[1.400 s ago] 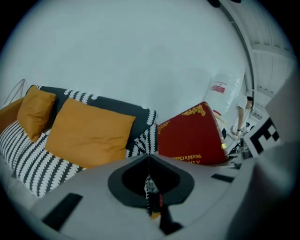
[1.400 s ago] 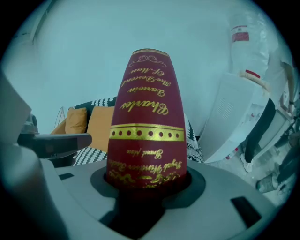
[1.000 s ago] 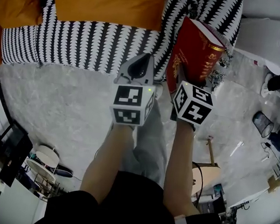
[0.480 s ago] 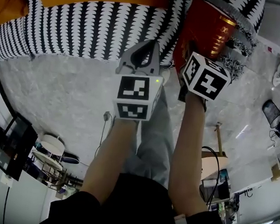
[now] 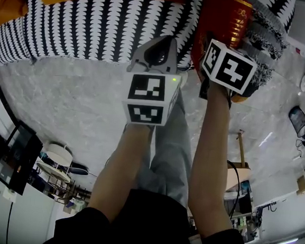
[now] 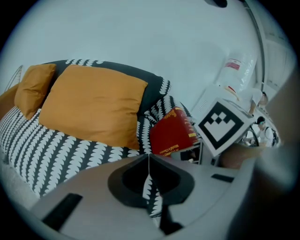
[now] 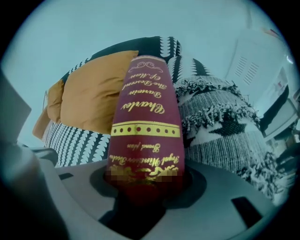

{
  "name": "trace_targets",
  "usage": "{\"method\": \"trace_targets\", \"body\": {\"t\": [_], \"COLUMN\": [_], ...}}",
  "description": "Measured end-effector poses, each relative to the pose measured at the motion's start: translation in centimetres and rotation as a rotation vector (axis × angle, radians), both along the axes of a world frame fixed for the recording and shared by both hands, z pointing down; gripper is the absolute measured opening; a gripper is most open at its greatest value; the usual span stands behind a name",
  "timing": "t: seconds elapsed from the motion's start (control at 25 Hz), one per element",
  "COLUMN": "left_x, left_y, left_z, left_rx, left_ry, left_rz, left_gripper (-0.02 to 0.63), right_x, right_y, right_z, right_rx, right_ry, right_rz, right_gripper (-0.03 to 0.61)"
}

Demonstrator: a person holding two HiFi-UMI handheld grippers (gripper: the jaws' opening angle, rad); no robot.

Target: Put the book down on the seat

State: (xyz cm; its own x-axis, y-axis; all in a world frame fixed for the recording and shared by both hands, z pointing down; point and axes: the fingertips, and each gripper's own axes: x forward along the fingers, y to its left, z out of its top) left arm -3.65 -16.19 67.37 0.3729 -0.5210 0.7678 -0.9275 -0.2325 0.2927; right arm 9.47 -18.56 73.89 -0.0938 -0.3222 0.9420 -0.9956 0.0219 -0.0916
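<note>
the book (image 7: 145, 126) is dark red with gold lettering on the spine. it stands upright with its lower end clamped in the right tool (image 7: 145, 187), spine toward that tool's camera. the jaws are held well apart by the book's thickness and press on both covers. in the head view the book (image 5: 225, 21) sits over the right end of the seat (image 5: 97, 29), its upper part cut off by the frame. no view shows its far end touching the upholstery, so treat it as carried, not placed.

change over the last second: in the head view the book has shifted from the middle of the picture to its top edge. the right tool's marker cube has moved up the picture with it, toward the sofa. reading: the lowering step is in progress and release is not yet due.

the left tool (image 6: 148, 171) is closed with nothing in it (only a thin seam shows between the jaws). it hovers near the seat's front edge, just left of the right tool.

surroundings: an orange cushion (image 6: 93, 101) leans on the backrest to the left of the book. a fringed throw (image 7: 220, 122) lies to the book's right, and grey floor (image 5: 63, 106) lies in front. the likely landing zone is the patterned strip between cushion and throw. risk: an upright book may topple on soft upholstery, so lay it flat before opening the jaws.
</note>
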Motion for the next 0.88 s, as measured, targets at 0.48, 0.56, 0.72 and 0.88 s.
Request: {"method": "trace_targets", "body": {"t": [0.48, 0.56, 0.72, 0.88], "left_x": [2.8, 2.4, 0.4, 0.7], "left_y": [1.0, 0.9, 0.8, 2.1], "left_z": [-0.9, -1.2, -2.1, -3.0], "left_rx": [0.016, 0.021, 0.032, 0.044], "left_ry": [-0.003, -0.005, -0.005, -0.01], "left_rz": [0.018, 0.018, 0.009, -0.001], "left_gripper": [0.014, 0.014, 0.014, 0.014], "right_x": [2.0, 1.6, -0.1, 0.3], "right_y": [-0.1, -0.4, -0.7, 0.2], "right_z": [-1.2, -2.1, -4.4, -6.8], "right_rx": [0.075, 0.104, 0.176, 0.255], "right_ry": [-0.05, -0.046, -0.062, -0.075], "right_rz": [-0.022, -0.033, -0.045, -0.056], "right_gripper": [0.318, 0.319, 0.321, 0.29]}}
